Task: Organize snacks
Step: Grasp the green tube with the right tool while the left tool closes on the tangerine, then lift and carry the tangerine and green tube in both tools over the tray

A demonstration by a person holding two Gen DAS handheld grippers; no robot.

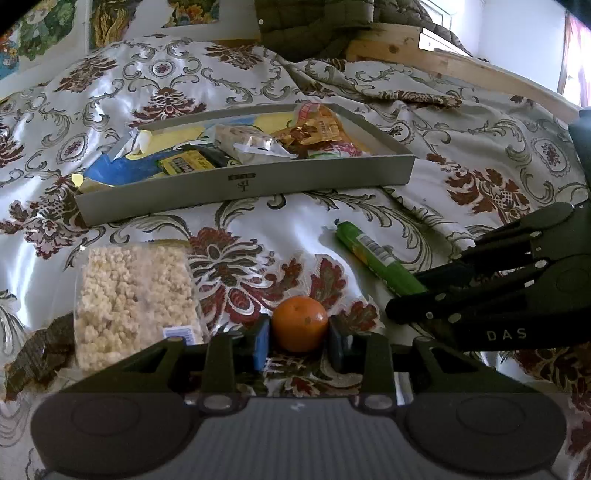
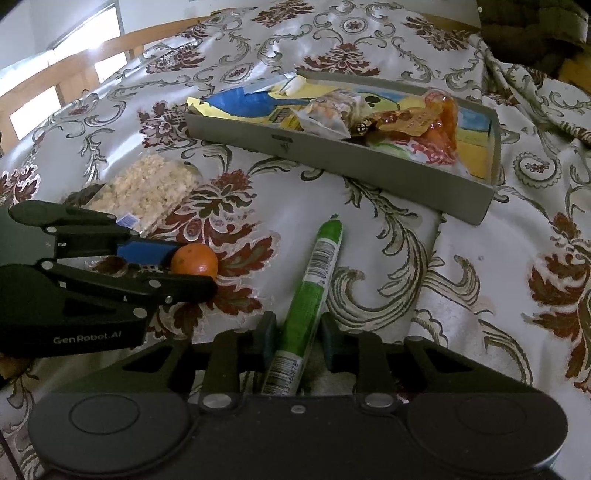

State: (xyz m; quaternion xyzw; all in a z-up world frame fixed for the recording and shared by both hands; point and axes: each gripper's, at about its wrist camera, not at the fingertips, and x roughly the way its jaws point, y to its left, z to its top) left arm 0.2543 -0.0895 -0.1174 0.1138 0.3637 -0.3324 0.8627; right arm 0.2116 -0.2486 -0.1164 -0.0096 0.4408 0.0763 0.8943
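An orange tangerine (image 1: 300, 323) lies on the patterned bedspread between the pads of my left gripper (image 1: 299, 341), whose jaws touch its sides. It also shows in the right wrist view (image 2: 194, 260). A green tube-shaped snack pack (image 2: 306, 299) lies between the fingers of my right gripper (image 2: 298, 338), which stand open around it with small gaps. The green pack also shows in the left wrist view (image 1: 376, 258). A grey tray (image 1: 243, 184) holding several snack packets sits beyond, also seen in the right wrist view (image 2: 332, 155).
A clear bag of puffed rice cake (image 1: 133, 295) lies left of the tangerine, with a dark wrapped snack (image 1: 37, 354) beside it. A wooden bed frame (image 1: 461, 66) runs behind the tray. A dark green jacket (image 1: 314, 26) lies at the back.
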